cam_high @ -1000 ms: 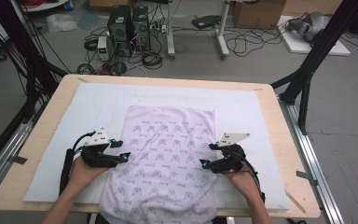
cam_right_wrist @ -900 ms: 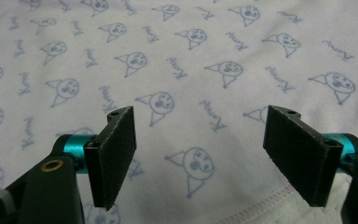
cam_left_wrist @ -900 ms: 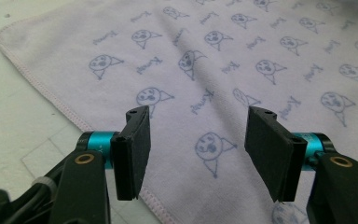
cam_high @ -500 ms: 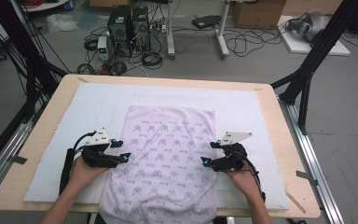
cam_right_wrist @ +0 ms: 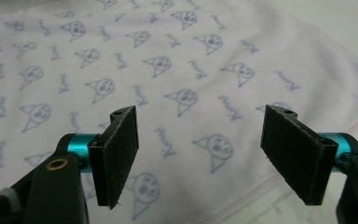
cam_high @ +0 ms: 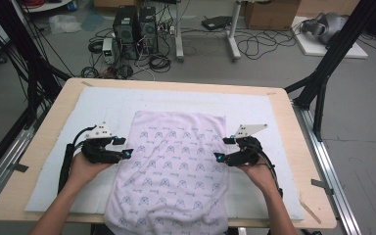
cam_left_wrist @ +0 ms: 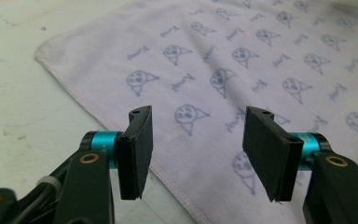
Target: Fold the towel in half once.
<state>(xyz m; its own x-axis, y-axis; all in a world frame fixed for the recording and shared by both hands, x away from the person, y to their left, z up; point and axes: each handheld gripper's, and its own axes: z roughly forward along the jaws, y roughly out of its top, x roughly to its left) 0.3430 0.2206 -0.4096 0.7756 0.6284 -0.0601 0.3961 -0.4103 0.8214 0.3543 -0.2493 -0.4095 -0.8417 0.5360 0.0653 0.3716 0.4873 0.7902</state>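
Note:
A pale lilac towel [cam_high: 171, 166] printed with small blue faces lies flat on the white mat, its near end hanging over the table's front edge. My left gripper [cam_high: 124, 147] hovers at the towel's left edge, jaws open and pointing inward. In the left gripper view the gripper [cam_left_wrist: 198, 140] has nothing between its pads, with the towel's hemmed edge [cam_left_wrist: 168, 172] running below. My right gripper [cam_high: 220, 148] hovers at the towel's right edge, also open. In the right gripper view its jaws [cam_right_wrist: 200, 149] stand wide over the towel [cam_right_wrist: 168, 60], apart from the cloth.
A white mat [cam_high: 103, 103] covers most of the wooden table [cam_high: 286, 132]. Black frame legs stand at both back corners. On the floor beyond are computer towers [cam_high: 134, 24], cables and boxes. Bare mat lies to either side of the towel.
Both grippers have lifted a little and drifted slightly away from the table's near edge. The towel lies as before.

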